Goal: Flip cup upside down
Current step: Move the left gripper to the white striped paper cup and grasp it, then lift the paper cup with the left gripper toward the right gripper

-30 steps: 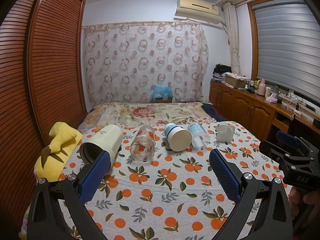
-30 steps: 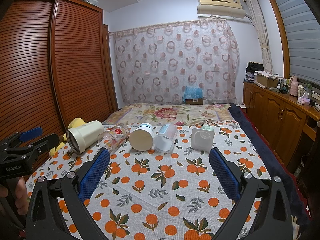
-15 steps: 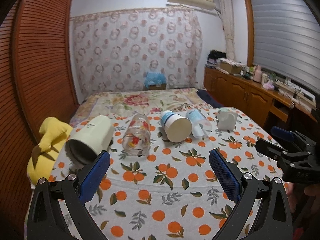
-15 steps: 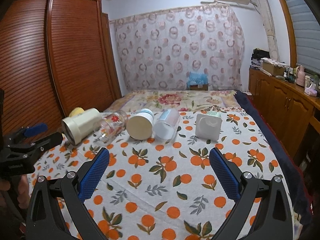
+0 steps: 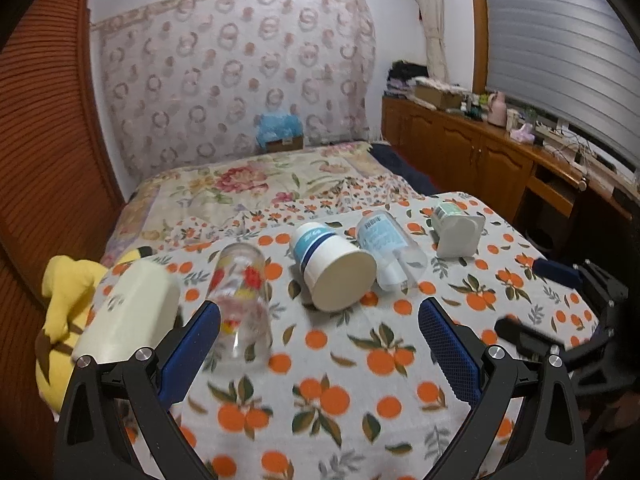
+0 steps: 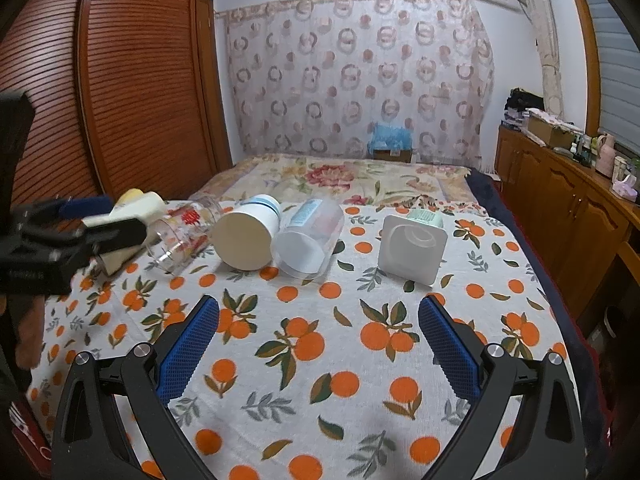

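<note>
Five cups are laid on their sides in a row on the orange-print bedsheet (image 6: 304, 344) of the bed; which one is meant cannot be told from the task. From the left: a cream cylindrical cup (image 5: 132, 312), a clear glass tumbler with red flower print (image 5: 240, 300), a white paper-like cup with blue band (image 5: 332, 264), a clear plastic cup with blue label (image 6: 308, 236), a square white plastic cup with green band (image 6: 412, 248).

The glass tumbler is judged the heaviest, rigid, slippery and fragile; a grip across the mid-body is advised. The paper and plastic cups are judged light and easily crushed, so a gentle pinch near the stiffer rim or base is suggested. All may roll on the soft sheet.

The left claw (image 5: 320, 344) is held wide, empty, low over the sheet, aimed between the tumbler and the banded cup, the tumbler just beside its left finger. The right claw (image 6: 320, 336) is likewise spread wide, empty, near the sheet, pointed at the plastic cups but well short of them.
</note>
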